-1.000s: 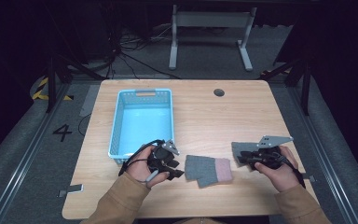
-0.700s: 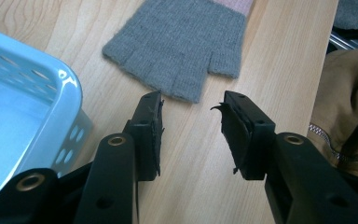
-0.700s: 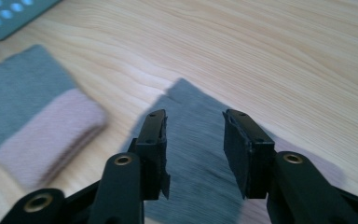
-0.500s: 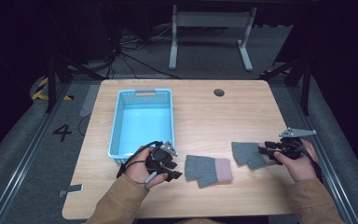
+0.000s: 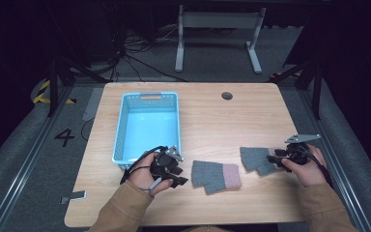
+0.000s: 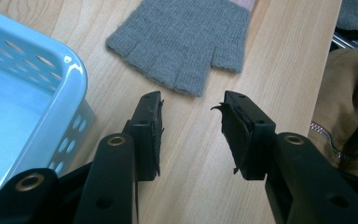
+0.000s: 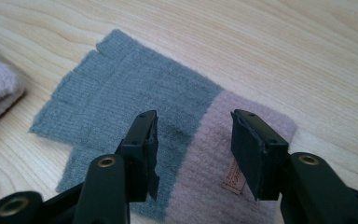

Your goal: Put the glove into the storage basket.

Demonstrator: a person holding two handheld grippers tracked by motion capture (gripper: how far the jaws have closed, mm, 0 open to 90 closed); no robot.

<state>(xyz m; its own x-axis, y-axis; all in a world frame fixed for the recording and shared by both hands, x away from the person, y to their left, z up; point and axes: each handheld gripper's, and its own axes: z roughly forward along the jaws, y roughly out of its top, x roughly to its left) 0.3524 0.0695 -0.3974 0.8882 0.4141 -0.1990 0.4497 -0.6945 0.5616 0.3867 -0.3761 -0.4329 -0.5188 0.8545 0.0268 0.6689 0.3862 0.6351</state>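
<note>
We see two grey fingerless gloves lying flat on the bench (image 5: 207, 116); the left glove (image 5: 216, 176) sits near the front edge, its pink cuff toward the right, and the right glove (image 5: 257, 159) lies just beside it, apart from it. Our right gripper (image 5: 273, 159) hangs just above the right glove; its fingers (image 7: 142, 149) have just been opening and now stand wide apart, one over the grey knit, the other over the pink cuff, pressing on nothing; a small tag on the cuff shows beside the far finger. Our left gripper (image 5: 179, 175) rests at the front corner of the blue basket (image 5: 121, 130), pointing at the left glove; its fingers (image 6: 149, 135) stand apart over bare wood, with nothing between them; the glove's finger ends lie just beyond the tips.
</note>
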